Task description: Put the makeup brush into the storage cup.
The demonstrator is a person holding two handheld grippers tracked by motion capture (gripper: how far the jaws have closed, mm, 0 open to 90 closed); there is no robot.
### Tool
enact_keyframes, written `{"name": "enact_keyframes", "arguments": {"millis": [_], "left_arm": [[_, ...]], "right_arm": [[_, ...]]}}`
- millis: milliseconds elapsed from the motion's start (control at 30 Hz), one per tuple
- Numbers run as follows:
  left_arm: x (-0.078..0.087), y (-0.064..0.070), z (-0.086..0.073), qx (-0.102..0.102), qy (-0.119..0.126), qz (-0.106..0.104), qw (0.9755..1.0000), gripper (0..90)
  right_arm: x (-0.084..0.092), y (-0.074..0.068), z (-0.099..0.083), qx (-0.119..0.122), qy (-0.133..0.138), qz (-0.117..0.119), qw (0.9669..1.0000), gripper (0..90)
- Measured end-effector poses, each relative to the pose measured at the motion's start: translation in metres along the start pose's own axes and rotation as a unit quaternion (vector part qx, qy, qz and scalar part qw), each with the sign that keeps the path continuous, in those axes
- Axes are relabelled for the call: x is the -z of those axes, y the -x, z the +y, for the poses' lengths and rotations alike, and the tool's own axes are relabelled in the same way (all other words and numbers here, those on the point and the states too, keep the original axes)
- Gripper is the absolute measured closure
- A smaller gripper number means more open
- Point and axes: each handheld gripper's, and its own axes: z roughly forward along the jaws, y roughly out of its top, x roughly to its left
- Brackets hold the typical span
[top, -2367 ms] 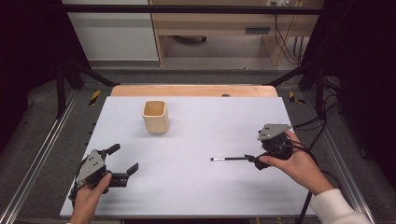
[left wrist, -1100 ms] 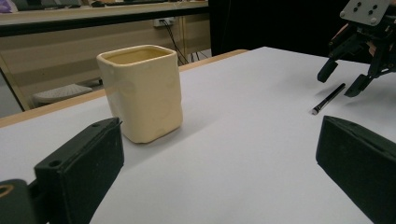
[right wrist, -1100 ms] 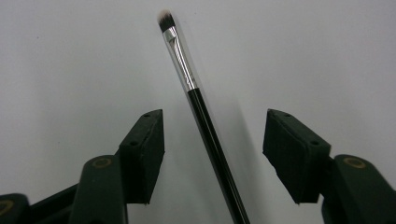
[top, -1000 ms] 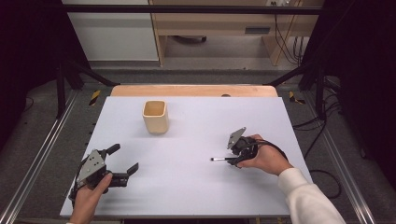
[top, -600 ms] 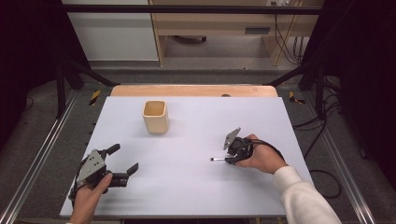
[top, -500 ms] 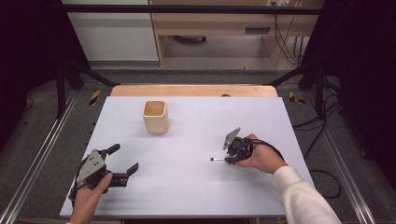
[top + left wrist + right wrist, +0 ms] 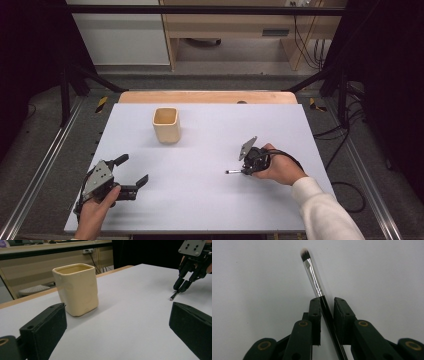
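Observation:
A black-handled makeup brush point(image 7: 233, 172) with a silver ferrule lies on the white table point(image 7: 210, 210), right of centre. My right gripper point(image 7: 245, 171) sits low over its handle. In the right gripper view the brush point(image 7: 313, 277) runs between the jaws of that gripper point(image 7: 327, 301). The jaws have just been closing; the handle rests against the left pad and a thin gap shows at the right pad. My left gripper point(image 7: 133, 170) rests open and empty at the front left. Its own view has the cream cup point(image 7: 76, 288) ahead and the right gripper point(image 7: 181, 287) farther off.
The cream square cup point(image 7: 166, 125) stands upright at the back left-centre of the table. A wooden strip point(image 7: 207, 97) edges the far side. Metal rails point(image 7: 45, 165) run along the left, and cables point(image 7: 345, 190) lie right of the table.
The right hand moved left from the table's right side to the brush and settled there. Since then its jaws have narrowed around the handle. The left hand has not moved.

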Motion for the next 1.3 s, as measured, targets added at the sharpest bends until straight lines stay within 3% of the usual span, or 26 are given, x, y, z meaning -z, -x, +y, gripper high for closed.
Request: {"name": "enact_keyframes", "arguments": {"millis": [267,500,667,1300], "left_arm": [[0.000,0.000,0.000,0.000,0.001,0.001,1.0000,1.1],[0.001,0.000,0.001,0.000,0.001,0.001,1.0000,1.1],[0.000,0.000,0.001,0.001,0.001,0.001,1.0000,1.1],[0.001,0.000,0.001,0.000,0.002,0.002,1.0000,1.1]], "right_arm": [[-0.001,-0.001,-0.001,-0.005,-0.009,0.009,0.9999,83.7],[0.000,-0.002,0.001,-0.031,-0.019,0.015,0.9992,84.1],[0.002,-0.002,0.000,-0.032,-0.021,0.015,0.9992,84.1],[0.013,-0.006,0.001,-0.032,0.007,0.007,0.9994,84.1]]}}
